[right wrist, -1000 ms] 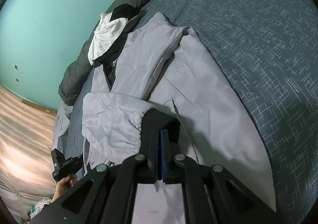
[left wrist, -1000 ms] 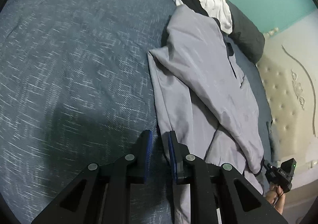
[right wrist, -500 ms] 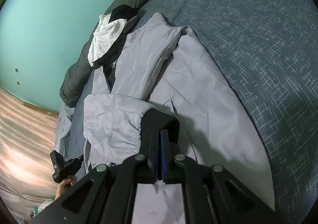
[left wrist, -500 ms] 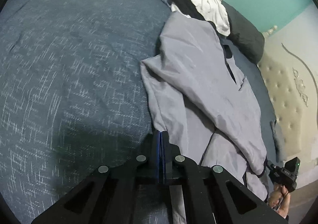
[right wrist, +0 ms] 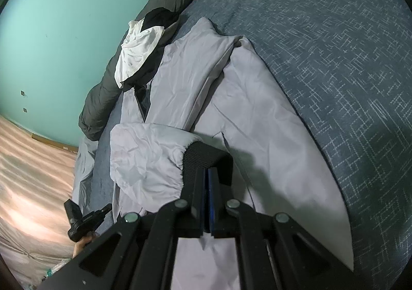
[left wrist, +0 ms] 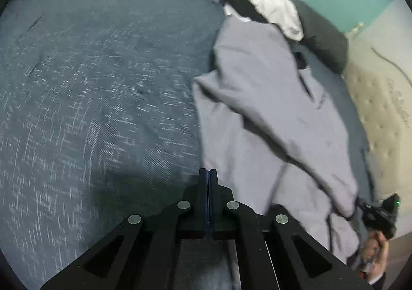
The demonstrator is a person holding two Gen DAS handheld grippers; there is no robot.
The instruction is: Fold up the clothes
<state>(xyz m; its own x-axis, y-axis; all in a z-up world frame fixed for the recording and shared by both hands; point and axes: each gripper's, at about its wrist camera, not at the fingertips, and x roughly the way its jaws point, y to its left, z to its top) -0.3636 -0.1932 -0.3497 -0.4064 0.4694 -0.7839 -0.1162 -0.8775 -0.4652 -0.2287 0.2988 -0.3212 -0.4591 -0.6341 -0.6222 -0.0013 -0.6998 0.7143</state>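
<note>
Left gripper (left wrist: 208,174), parted a second ago, now clenched at the light grey jacket's (left wrist: 270,110) edge; only right view shows right gripper (right wrist: 208,173) grasping its black ribbed cuff (right wrist: 206,158).

Left hand-held gripper (left wrist: 208,174) jaws closed from open, at edge of grey jacket (left wrist: 260,120).

The right tongs (right wrist: 208,174), jaws together, pinch the black ribbed elastic cuff (right wrist: 206,158) of a pale grey crumpled jacket (right wrist: 257,115) spread on a bed with a blue flecked cover (right wrist: 334,45).
</note>
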